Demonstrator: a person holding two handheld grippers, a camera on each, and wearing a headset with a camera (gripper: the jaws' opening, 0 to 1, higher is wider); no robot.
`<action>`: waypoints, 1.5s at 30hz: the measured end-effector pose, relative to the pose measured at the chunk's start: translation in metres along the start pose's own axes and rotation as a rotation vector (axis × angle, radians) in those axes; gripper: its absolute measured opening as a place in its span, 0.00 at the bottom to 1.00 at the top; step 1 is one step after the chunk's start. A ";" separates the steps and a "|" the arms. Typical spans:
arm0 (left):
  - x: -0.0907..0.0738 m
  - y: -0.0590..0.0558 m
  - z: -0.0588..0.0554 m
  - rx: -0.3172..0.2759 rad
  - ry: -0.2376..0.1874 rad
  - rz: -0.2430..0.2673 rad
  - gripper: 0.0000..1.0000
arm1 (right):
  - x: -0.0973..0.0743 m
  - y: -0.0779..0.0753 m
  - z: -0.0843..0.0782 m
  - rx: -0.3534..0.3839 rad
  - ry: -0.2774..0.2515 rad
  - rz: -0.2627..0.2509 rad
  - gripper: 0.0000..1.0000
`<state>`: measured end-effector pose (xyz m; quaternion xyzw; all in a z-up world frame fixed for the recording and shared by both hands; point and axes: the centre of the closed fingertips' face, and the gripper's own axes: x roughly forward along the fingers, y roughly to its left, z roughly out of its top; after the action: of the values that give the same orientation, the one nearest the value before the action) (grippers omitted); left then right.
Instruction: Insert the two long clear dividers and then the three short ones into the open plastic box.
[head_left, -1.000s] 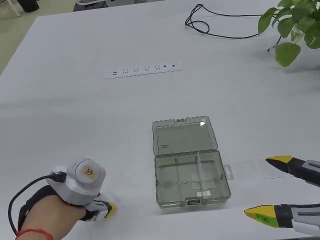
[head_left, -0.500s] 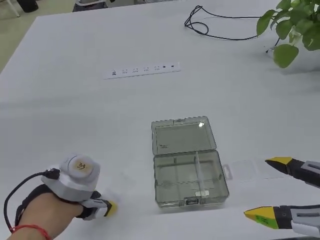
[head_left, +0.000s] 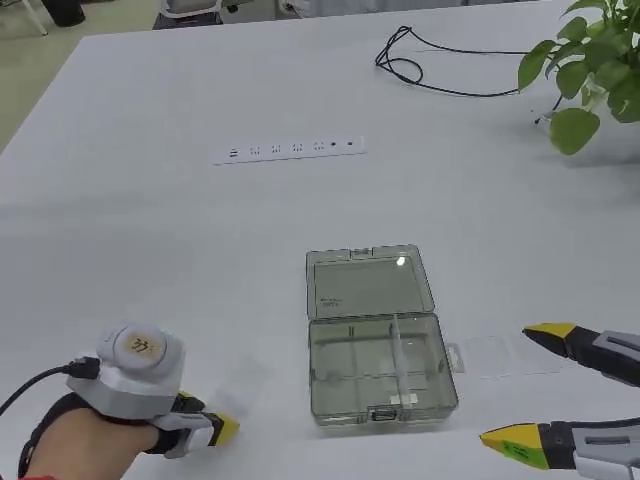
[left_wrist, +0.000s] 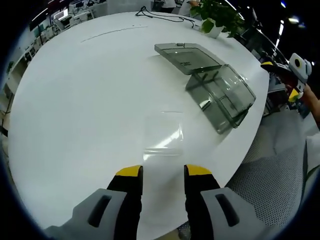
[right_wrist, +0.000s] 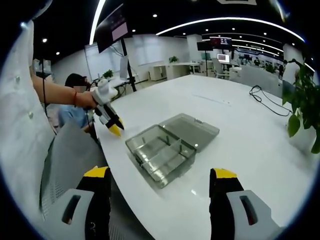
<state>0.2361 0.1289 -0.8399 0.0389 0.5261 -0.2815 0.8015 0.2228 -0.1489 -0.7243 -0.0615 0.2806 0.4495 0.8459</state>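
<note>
The smoky clear plastic box (head_left: 352, 372) lies open near the table's front edge, its lid (head_left: 368, 284) flat behind it. A clear divider (head_left: 398, 350) stands inside, running front to back. More clear dividers (head_left: 500, 355) lie flat just right of the box, between it and my right gripper (head_left: 530, 388), which is wide open and empty. The right gripper view has the box (right_wrist: 159, 150) ahead of the jaws. My left gripper (left_wrist: 164, 172) is open at the front left, just short of a clear divider sheet (left_wrist: 165, 132) lying on the table, with the box (left_wrist: 220, 92) beyond.
A white power strip (head_left: 290, 150) lies mid-table. At the far right are a black cable (head_left: 440, 65) and a leafy plant (head_left: 590, 70). The table's front edge runs close below both grippers. A seated person (right_wrist: 75, 100) is beyond the table.
The head camera has shifted a little. My left hand has drifted slightly left and nearer to me. The right gripper stays wide open in about the same place.
</note>
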 end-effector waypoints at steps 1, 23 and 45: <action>-0.002 -0.001 0.001 -0.013 -0.014 -0.004 0.31 | 0.001 0.001 0.002 -0.005 0.003 0.001 0.82; -0.059 -0.054 0.083 -0.124 -0.408 -0.147 0.30 | 0.031 0.033 0.081 0.095 -0.098 0.059 0.71; -0.082 -0.128 0.136 -0.085 -0.569 -0.288 0.30 | 0.063 0.056 0.131 0.262 -0.202 0.066 0.32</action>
<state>0.2616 0.0068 -0.6785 -0.1495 0.2924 -0.3696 0.8692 0.2606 -0.0233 -0.6404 0.1039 0.2520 0.4404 0.8554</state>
